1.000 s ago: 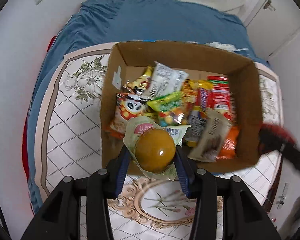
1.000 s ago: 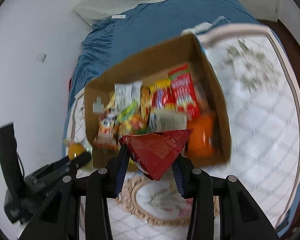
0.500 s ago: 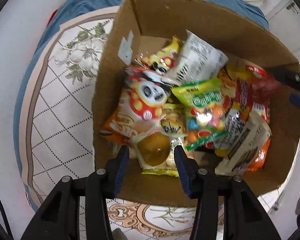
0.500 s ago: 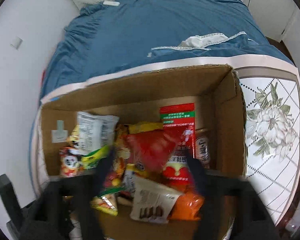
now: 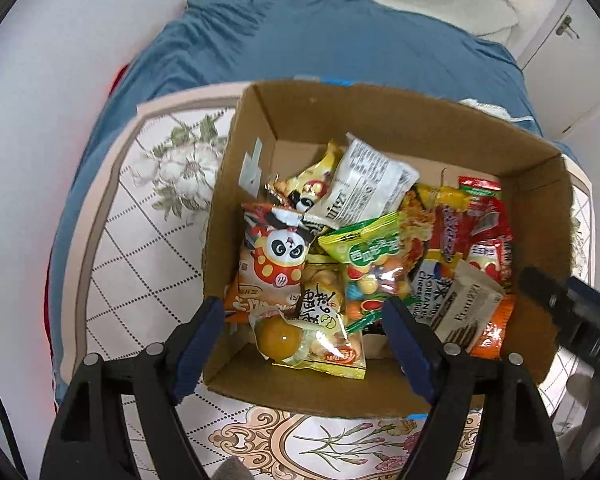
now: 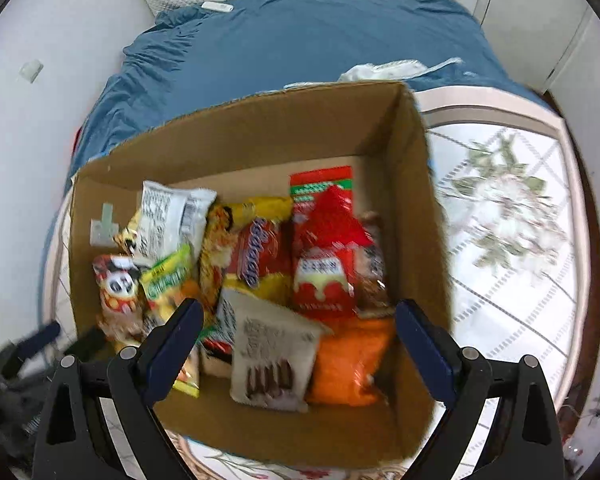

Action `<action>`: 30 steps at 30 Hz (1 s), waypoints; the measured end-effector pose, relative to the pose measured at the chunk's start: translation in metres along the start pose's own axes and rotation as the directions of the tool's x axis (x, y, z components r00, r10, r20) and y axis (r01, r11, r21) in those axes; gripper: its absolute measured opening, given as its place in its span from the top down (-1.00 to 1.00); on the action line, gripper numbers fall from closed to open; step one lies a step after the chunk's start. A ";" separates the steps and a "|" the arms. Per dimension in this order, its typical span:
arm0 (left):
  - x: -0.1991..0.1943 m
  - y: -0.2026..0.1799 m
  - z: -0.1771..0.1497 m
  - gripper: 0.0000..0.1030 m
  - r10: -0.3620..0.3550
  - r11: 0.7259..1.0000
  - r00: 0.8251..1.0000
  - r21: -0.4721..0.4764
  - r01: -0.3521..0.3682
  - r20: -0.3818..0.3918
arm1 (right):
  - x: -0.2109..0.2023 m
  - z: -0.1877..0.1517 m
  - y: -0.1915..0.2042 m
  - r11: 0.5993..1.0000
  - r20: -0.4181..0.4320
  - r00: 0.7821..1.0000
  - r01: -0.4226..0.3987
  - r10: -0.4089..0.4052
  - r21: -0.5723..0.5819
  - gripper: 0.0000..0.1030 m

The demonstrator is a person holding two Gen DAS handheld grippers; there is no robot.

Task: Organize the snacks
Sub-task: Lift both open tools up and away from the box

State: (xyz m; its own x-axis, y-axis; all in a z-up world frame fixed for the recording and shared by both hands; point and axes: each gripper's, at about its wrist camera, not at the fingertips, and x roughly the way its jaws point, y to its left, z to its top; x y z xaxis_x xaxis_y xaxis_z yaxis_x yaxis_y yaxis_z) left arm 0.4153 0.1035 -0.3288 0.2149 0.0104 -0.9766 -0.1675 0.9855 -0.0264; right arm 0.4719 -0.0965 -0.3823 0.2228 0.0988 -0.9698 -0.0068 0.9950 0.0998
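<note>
Left wrist view: your left claw (image 5: 302, 334) is opening above the box (image 5: 380, 108), with nothing pinched. The jelly pack (image 5: 300, 340) lies loose just below, between its jaws. It looks light and crinkly, so grip its sealed edge.

Right wrist view: your right claw (image 6: 298, 344) is spread wide and empty. The red pack (image 6: 326, 252) lies ahead of it in the box. Its print is too blurred to read.

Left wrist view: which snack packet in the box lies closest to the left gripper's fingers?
The clear packet with the round amber jelly ball, at the near wall of the cardboard box. It lies between the opening left gripper jaws, unpinched; other packets sit farther back.
</note>
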 end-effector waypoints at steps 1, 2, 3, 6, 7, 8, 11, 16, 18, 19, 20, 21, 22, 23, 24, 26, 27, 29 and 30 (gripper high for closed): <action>-0.004 -0.002 -0.001 -0.56 0.003 1.000 1.000 0.004 -0.003 0.013 | -0.006 -0.006 -0.001 1.000 0.011 1.000 0.010 -0.010 0.002 -0.92; -0.008 -0.003 -0.002 -0.57 0.003 1.000 1.000 0.007 -0.003 0.022 | -0.011 -0.011 -0.002 1.000 0.019 1.000 0.017 -0.017 0.004 -0.92; -0.012 -0.004 -0.004 -0.69 0.005 1.000 0.999 0.013 -0.005 0.033 | -0.016 -0.016 -0.003 1.000 0.027 0.999 0.024 -0.024 0.007 -0.92; -0.023 -0.007 -0.009 -0.92 0.009 1.000 0.999 0.025 -0.010 0.054 | -0.030 -0.027 -0.006 0.999 0.048 0.998 0.041 -0.042 0.020 -0.92; -0.026 -0.008 -0.011 -0.92 0.011 1.000 0.998 0.028 -0.012 0.057 | -0.034 -0.030 -0.007 0.999 0.049 0.998 0.041 -0.043 0.023 -0.92; -0.029 -0.008 -0.014 -0.92 0.012 0.999 0.998 0.029 -0.014 0.062 | -0.037 -0.032 -0.007 0.999 0.051 0.998 0.041 -0.043 0.025 -0.92; -0.039 -0.010 -0.020 -0.92 0.009 0.999 0.997 0.033 -0.011 0.070 | -0.049 -0.039 -0.007 0.999 0.059 0.997 0.040 -0.042 0.032 -0.93; -0.064 -0.013 -0.033 -0.92 0.004 0.999 0.995 0.047 -0.009 0.101 | -0.077 -0.053 -0.011 0.998 0.085 0.996 0.027 -0.032 0.059 -0.93; -0.081 -0.016 -0.041 -0.92 0.013 0.998 0.992 0.057 -0.020 0.127 | -0.090 -0.059 -0.011 0.998 0.100 0.995 0.023 -0.029 0.058 -0.93; -0.089 -0.017 -0.045 -0.92 0.015 0.998 0.990 0.060 -0.024 0.140 | -0.099 -0.064 -0.011 0.998 0.113 0.993 0.024 -0.030 0.055 -0.93; -0.098 -0.018 -0.050 -0.92 0.013 0.998 0.988 0.061 -0.023 0.153 | -0.108 -0.069 -0.012 0.998 0.123 0.992 0.025 -0.032 0.054 -0.93; -0.108 -0.019 -0.055 -0.92 0.011 0.998 0.986 0.061 -0.022 0.169 | -0.116 -0.074 -0.013 0.998 0.133 0.991 0.023 -0.030 0.055 -0.93; -0.116 -0.019 -0.060 -0.92 0.008 0.998 0.984 0.061 -0.019 0.180 | -0.128 -0.080 -0.013 0.998 0.147 0.989 0.017 -0.026 0.057 -0.93; -0.126 -0.019 -0.066 -0.92 0.003 0.998 0.981 0.060 -0.015 0.194 | -0.137 -0.085 -0.014 0.998 0.160 0.987 0.015 -0.024 0.056 -0.93; -0.137 -0.019 -0.072 -0.92 -0.001 0.998 0.978 0.058 -0.011 0.211 | -0.148 -0.091 -0.014 0.998 0.176 0.984 0.016 -0.025 0.054 -0.93; -0.157 -0.020 -0.084 -0.92 -0.005 0.998 0.971 0.058 -0.009 0.237 | -0.171 -0.105 -0.014 0.999 0.206 0.978 0.014 -0.024 0.048 -0.93; -0.168 -0.020 -0.090 -0.92 -0.007 0.998 0.968 0.060 -0.008 0.250 | -0.182 -0.112 -0.014 0.999 0.218 0.976 0.014 -0.023 0.044 -0.93; -0.191 -0.019 -0.105 -0.92 -0.006 0.998 0.959 0.063 -0.012 0.282 | -0.205 -0.128 -0.013 0.999 0.241 0.970 0.006 -0.015 0.039 -0.93; -0.199 -0.019 -0.110 -0.92 -0.005 0.998 0.956 0.065 -0.015 0.293 | -0.216 -0.135 -0.014 0.999 0.254 0.967 0.004 -0.014 0.039 -0.93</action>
State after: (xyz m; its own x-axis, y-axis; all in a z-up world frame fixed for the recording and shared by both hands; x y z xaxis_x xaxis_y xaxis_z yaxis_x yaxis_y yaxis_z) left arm 0.2701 0.0639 -0.1577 0.4881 0.0550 -0.8711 -0.1081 0.9941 0.0022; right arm 0.2920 -0.1296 -0.2047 0.4631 0.0776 -0.8829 0.0319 0.9940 0.1042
